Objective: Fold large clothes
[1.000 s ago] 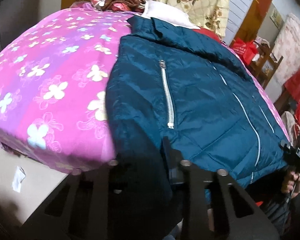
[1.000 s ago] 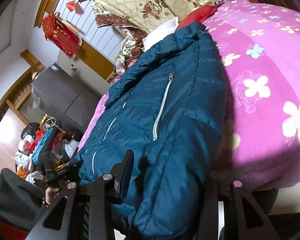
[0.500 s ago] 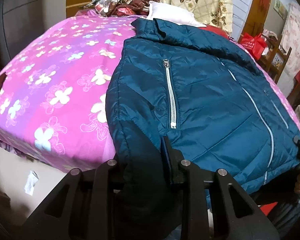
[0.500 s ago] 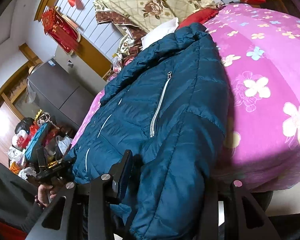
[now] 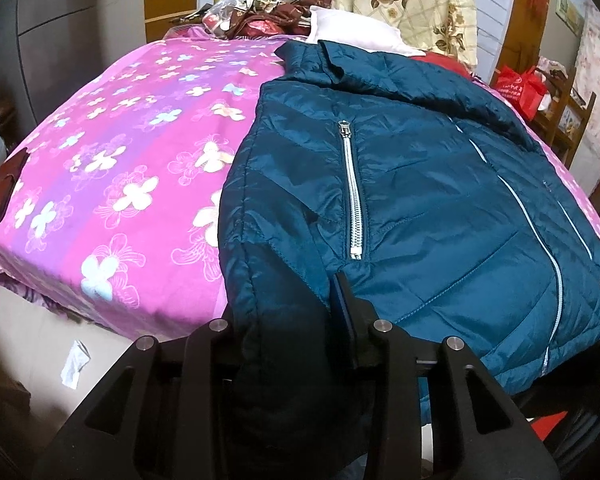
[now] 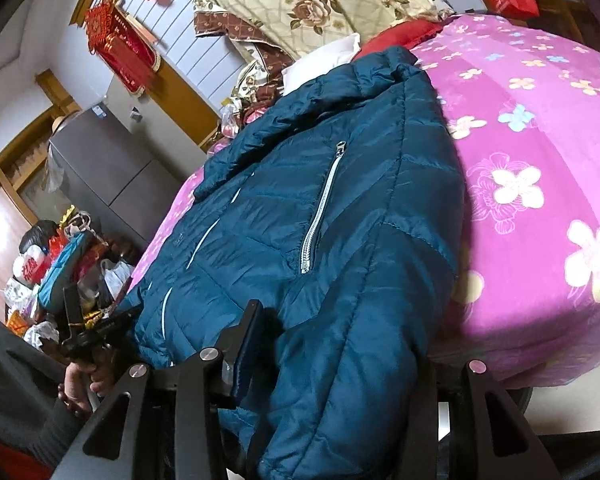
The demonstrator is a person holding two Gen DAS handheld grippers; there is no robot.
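Your teal jacket (image 5: 420,184) lay at the bed's (image 5: 132,168) near edge. Your left gripper (image 5: 288,320) was opening, fabric between its jaws; your right gripper (image 6: 336,360) gripped the hem.

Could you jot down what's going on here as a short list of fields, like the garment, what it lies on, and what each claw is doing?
garment: blue puffer jacket, zipped, front up
surface: pink flowered bedspread
left claw: jaws opening, jacket hem between them
right claw: closed around the jacket's bulky bottom corner
behind jacket: white pillow, floral quilt
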